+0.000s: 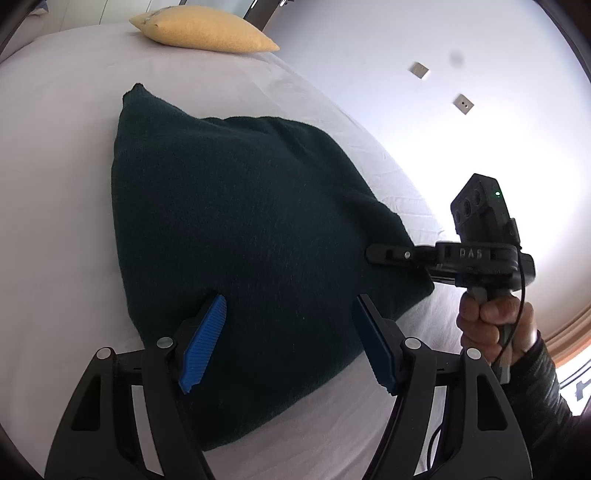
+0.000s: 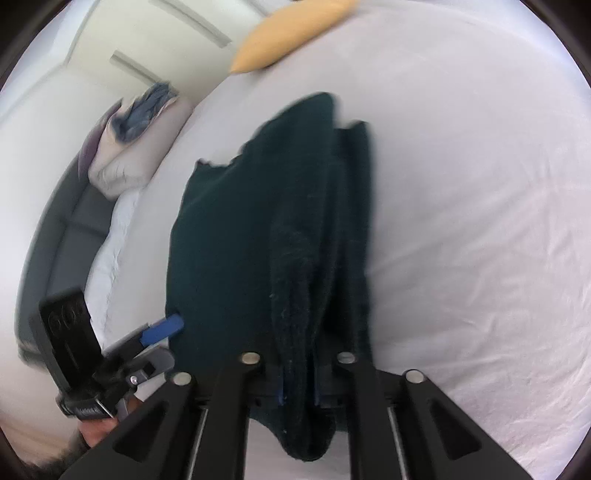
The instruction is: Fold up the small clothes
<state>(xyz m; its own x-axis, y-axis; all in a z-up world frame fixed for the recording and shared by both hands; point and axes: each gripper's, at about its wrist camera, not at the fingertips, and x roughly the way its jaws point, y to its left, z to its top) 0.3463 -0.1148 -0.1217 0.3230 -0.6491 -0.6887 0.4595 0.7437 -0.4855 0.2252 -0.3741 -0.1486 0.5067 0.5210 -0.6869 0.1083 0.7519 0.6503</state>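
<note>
Across the middle of the bed (image 1: pixel 55 155) lies the dark green garment (image 1: pixel 236 236), already doubled into a thick pad on the white sheet, well short of the yellow pillow (image 1: pixel 203 31) at the far end. Its long axis runs away from the right tool (image 2: pixel 299 391) toward that pillow, so the near short end is the one in reach. The right tool is closed on a bunched fold of that near end, cloth spilling down between its fingers. The left tool (image 1: pixel 288 339) hovers with jaws spread wide over the near long edge of the garment, gripping nothing; whether its pads (image 1: pixel 205 343) touch the cloth is unclear. Since the right tool alone has hold of the cloth, it looks likelier to lead the next fold, carrying the near end along the axis toward the far one.
</note>
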